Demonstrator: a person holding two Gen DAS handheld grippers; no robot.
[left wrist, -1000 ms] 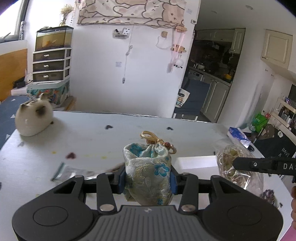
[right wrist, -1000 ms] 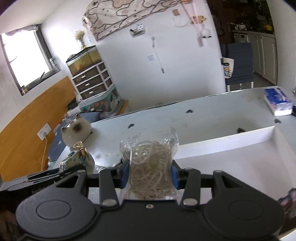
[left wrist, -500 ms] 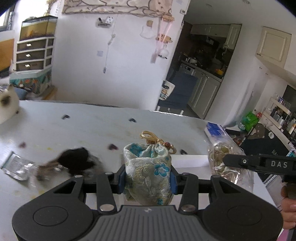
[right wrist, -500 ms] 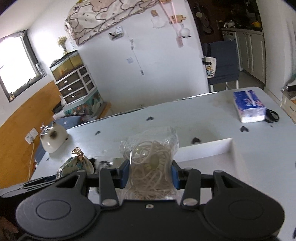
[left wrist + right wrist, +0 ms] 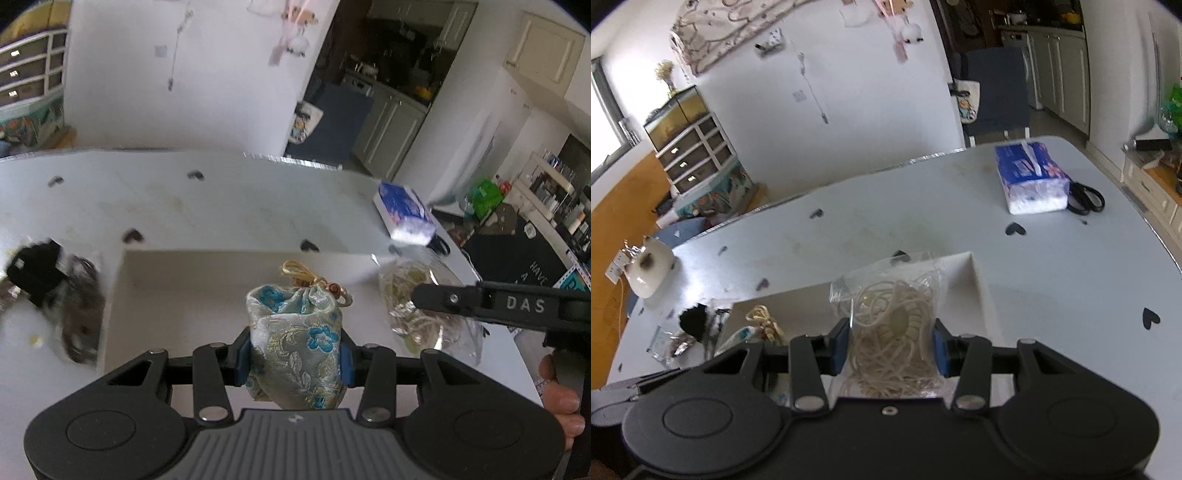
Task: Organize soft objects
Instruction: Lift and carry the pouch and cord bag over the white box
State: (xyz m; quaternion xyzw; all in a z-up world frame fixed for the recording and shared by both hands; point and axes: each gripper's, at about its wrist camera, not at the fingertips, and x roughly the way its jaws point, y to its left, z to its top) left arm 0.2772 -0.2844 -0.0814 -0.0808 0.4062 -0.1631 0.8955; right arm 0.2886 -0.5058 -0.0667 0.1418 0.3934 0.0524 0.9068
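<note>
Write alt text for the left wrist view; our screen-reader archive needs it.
The left gripper holds a floral brocade drawstring pouch between its jaws, above a shallow white tray on a pale table. At right, the right gripper carries a clear bag of cord.

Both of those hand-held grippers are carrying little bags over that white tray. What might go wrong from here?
1. The left hand-held gripper pinches the brocade pouch only by its sides; the soft cloth may slip out before it reaches the white tray.
2. The right hand-held gripper squeezes a slippery clear bag of cord, which may slide loose.
3. The two are close together over the tray, so they might bump.
</note>
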